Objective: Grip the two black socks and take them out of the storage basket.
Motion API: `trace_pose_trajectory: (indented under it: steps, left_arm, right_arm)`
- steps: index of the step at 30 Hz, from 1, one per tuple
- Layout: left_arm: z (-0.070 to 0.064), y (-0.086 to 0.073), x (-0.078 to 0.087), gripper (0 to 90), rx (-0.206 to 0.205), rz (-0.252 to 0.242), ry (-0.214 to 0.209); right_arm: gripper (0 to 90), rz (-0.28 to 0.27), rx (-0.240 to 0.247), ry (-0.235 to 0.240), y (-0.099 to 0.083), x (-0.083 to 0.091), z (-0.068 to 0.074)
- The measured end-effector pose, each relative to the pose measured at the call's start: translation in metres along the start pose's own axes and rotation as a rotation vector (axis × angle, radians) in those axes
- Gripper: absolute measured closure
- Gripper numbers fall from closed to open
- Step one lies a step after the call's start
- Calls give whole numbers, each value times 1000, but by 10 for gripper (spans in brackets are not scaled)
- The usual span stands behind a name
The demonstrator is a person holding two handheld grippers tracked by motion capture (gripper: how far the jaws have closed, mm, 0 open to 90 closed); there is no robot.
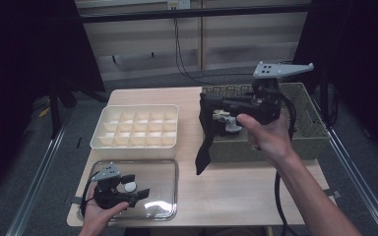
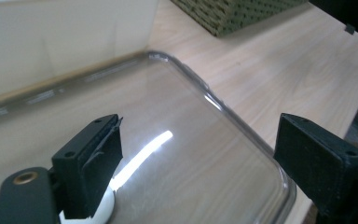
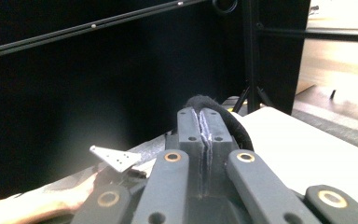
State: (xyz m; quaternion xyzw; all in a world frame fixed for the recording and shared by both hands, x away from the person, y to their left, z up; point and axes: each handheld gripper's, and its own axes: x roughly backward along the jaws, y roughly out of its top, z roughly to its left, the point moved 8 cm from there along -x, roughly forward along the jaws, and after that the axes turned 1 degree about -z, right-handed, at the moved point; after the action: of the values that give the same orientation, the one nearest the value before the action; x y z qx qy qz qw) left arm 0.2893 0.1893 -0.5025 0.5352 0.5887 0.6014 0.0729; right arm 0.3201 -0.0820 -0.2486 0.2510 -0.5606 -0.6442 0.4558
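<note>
The right gripper [image 1: 205,115], jaws pressed shut on a black sock [image 1: 204,147], holds it lifted over the table beside the left wall of the woven basket [image 1: 311,140] at the table's far right; the sock hangs down toward the tabletop. The left gripper [image 1: 142,193] rests with jaws spread wide over the clear plastic lid [image 1: 170,169] at the near left corner, just before the cream divided box [image 1: 138,143]

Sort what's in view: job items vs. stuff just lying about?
In use:
right gripper, shut on a black cloth item
woven olive basket
left gripper, open over a clear plastic tray lid
cream divided organizer box

Lying about:
black cable behind the wooden table
</note>
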Motion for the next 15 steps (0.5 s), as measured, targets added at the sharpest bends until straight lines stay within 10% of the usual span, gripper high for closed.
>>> trace_pose_trajectory:
  steps: [15]
  left_arm:
    - [-28, 30, -31, 397, -87, -10, -134]
  right_arm:
    - [885, 46, -84, 23, -69, -23, -14]
